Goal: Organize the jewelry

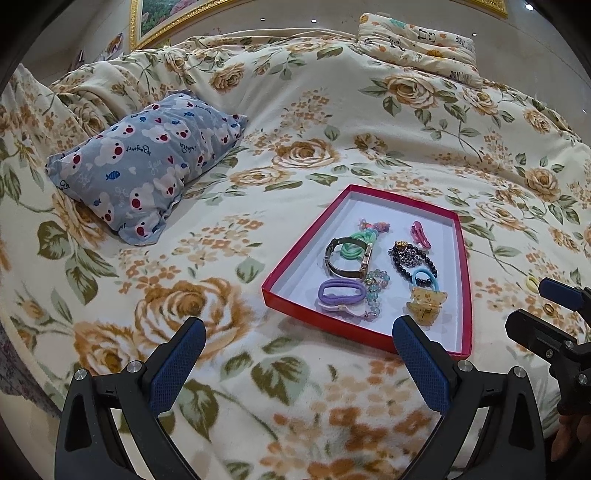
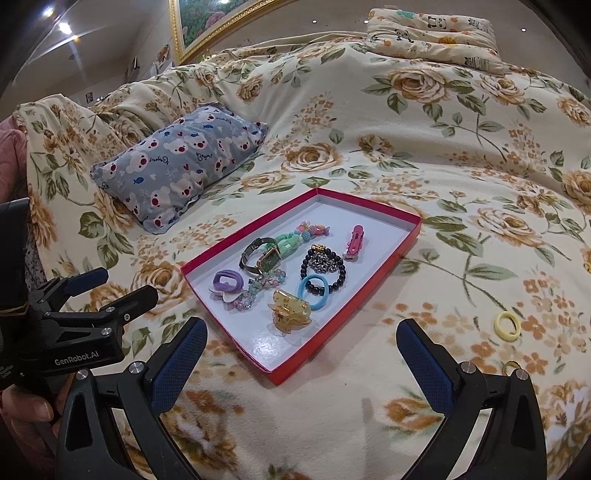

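A shallow red tray (image 1: 280, 269) (image 2: 373, 291) with a white floor lies on the floral bedspread. It holds a watch (image 2: 258, 256), a purple hair tie (image 2: 226, 279), a blue hair tie (image 2: 313, 291), a black bead bracelet (image 2: 325, 266), a pink clip (image 2: 354, 240), an amber claw clip (image 2: 290, 308) and other pieces. A yellow hair tie (image 2: 506, 325) and a small gold ring (image 2: 511, 366) lie on the bedspread right of the tray. My left gripper (image 1: 297, 341) and right gripper (image 2: 301, 343) hover near the tray's front edge, both open and empty.
A grey-blue bear-print pillow (image 1: 147, 166) lies left of the tray. A folded panda-print blanket (image 1: 417, 40) sits at the far back. A gold picture frame (image 2: 192, 33) hangs on the wall behind. A hand (image 2: 22, 413) holds the left gripper.
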